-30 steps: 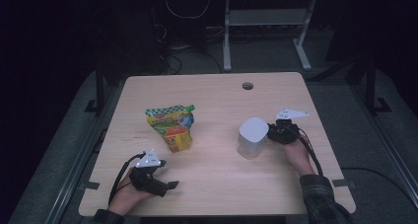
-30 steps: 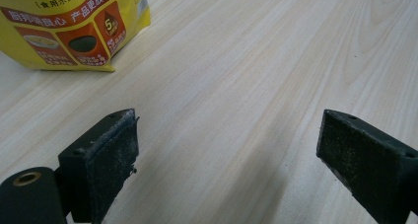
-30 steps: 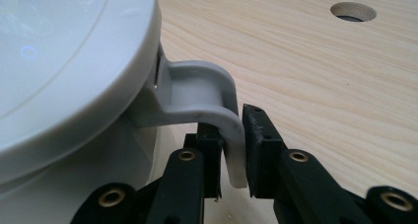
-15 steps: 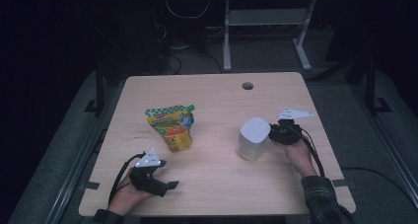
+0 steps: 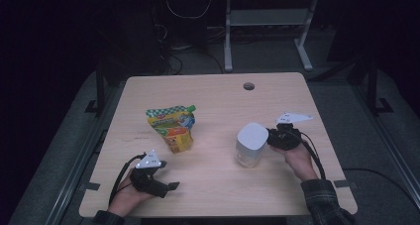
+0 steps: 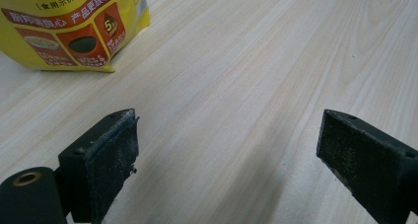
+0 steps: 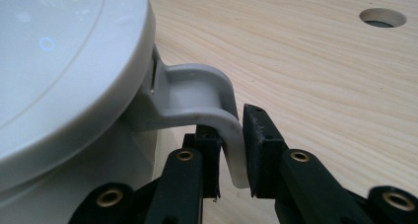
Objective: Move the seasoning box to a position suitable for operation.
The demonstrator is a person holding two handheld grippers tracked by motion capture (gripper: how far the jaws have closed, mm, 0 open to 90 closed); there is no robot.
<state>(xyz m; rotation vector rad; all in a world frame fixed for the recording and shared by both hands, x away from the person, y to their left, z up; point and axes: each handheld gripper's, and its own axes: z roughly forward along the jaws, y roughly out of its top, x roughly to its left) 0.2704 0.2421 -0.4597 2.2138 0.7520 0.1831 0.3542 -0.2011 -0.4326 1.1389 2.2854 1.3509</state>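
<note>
White lidded plastic container with a grey side handle (image 5: pixel 250 144): stood at 4 o'clock on the pale wooden surface (image 5: pixel 218 101). Right gripper (image 7: pixel 230 150): fingers pinched that handle. Left gripper (image 6: pixel 226 150): at 7 o'clock, fingers spread over bare wood. Yellow printed stand-up pouch (image 5: pixel 172 127): at 9 o'clock of the container, well apart.

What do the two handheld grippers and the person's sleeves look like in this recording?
Both the left gripper and the right gripper are black, each topped by a grey three-cornered plate and trailing a black cable. Their jaws are black blocks with scuffed, dusty pads and brass-coloured rivets at the joints. The right forearm wears a dark checked sleeve.
</note>
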